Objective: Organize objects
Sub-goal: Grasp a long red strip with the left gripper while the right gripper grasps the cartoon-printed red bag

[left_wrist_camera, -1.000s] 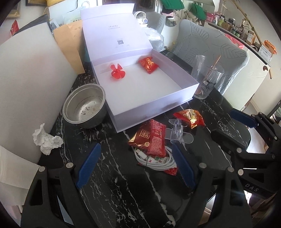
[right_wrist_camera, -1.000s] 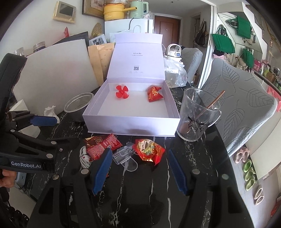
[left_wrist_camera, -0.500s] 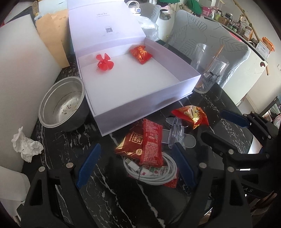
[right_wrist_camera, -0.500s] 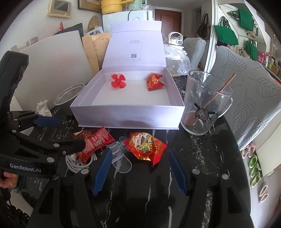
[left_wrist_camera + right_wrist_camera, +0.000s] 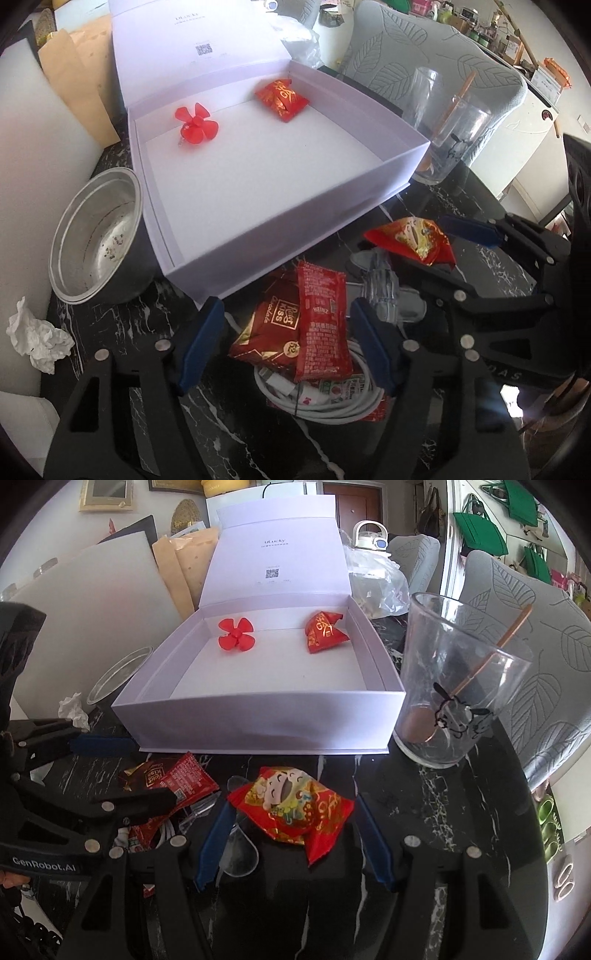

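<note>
We had lowered both grippers: the left gripper (image 5: 286,343), its jaws just narrowing but still released, straddled the red foil ketchup sachet (image 5: 320,325) at lower centre, and the right gripper (image 5: 291,843), also released, framed the red cartoon-printed snack packet (image 5: 291,806), both likely bound for the open white cardboard box (image 5: 266,720).

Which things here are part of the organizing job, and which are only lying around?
Job: white box; red flower and red packet inside it; snack bag, ketchup sachet, chocolate packet, cable on the table.

Lying about: metal bowl, glass, tissue.
</note>
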`<state>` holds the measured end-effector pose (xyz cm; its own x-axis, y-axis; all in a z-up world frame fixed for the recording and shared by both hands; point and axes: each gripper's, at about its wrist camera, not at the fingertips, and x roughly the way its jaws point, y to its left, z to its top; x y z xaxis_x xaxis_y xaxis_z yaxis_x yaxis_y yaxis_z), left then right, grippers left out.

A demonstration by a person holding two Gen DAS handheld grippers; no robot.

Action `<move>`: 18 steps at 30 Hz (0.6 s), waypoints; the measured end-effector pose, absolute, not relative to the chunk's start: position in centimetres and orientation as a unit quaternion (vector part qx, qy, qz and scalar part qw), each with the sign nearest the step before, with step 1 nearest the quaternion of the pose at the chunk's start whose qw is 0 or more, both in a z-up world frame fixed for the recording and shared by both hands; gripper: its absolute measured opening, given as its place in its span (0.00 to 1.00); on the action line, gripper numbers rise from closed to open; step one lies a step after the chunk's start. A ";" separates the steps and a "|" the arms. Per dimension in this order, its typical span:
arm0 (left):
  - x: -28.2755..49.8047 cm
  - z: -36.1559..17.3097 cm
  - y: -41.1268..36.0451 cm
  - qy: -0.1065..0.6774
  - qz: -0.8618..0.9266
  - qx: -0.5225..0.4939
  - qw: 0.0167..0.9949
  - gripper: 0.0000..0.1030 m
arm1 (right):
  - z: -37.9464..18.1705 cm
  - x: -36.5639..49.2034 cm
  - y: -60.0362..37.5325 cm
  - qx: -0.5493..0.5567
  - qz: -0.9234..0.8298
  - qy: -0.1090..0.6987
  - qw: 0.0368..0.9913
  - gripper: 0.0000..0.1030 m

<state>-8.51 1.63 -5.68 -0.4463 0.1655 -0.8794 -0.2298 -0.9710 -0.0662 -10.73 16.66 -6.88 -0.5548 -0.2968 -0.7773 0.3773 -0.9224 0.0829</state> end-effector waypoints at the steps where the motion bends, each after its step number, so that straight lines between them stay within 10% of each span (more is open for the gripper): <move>1: -8.5 -5.8 1.7 0.032 0.847 -0.517 0.120 0.63 | -6.9 -11.0 16.6 0.432 -0.880 0.046 0.191 0.65; 18: -8.5 -6.6 3.1 0.052 0.837 -0.526 0.141 0.40 | -7.4 -11.4 17.9 0.439 -0.878 0.011 0.190 0.48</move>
